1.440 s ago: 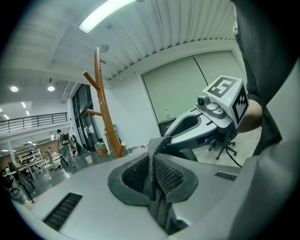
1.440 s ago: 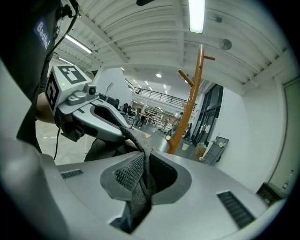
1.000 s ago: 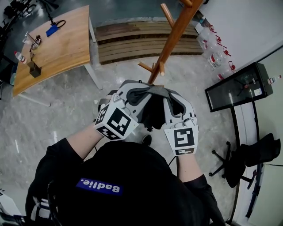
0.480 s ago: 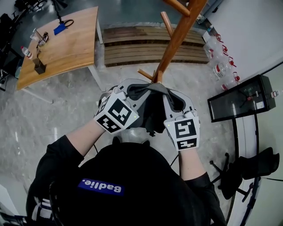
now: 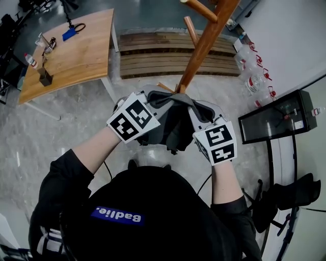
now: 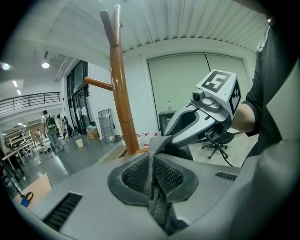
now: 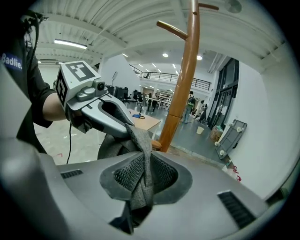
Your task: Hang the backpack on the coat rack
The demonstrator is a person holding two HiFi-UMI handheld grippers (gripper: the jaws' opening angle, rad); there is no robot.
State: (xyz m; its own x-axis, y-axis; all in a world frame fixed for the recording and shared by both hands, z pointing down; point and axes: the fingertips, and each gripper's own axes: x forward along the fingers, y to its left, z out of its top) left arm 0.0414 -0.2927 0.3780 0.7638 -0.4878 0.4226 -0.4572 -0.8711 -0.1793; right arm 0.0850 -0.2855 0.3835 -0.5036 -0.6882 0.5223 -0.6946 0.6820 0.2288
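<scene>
A dark grey backpack (image 5: 174, 125) hangs between my two grippers, close in front of the person's chest. In the left gripper view my left gripper (image 6: 152, 176) is shut on a grey fabric strap (image 6: 151, 154) of the backpack. My right gripper (image 7: 142, 177) is likewise shut on a grey strap (image 7: 140, 140). In the head view the left gripper (image 5: 152, 99) and right gripper (image 5: 197, 108) hold the top of the bag just in front of the wooden coat rack (image 5: 204, 46). The rack's pegs (image 5: 196, 7) stick out above the grippers, and its pole (image 6: 121, 93) stands just beyond the bag.
A wooden table (image 5: 66, 51) stands at the far left with small items on it. A slatted wooden platform (image 5: 153, 53) lies behind the rack. Water bottles (image 5: 252, 76) line the right wall beside a black cabinet (image 5: 277, 114). An office chair (image 5: 285, 196) stands at the right.
Both grippers have lifted the backpack's top and moved it a little closer to the rack pole. The marker cubes have tilted and spread slightly apart. Both stay shut on the straps.
</scene>
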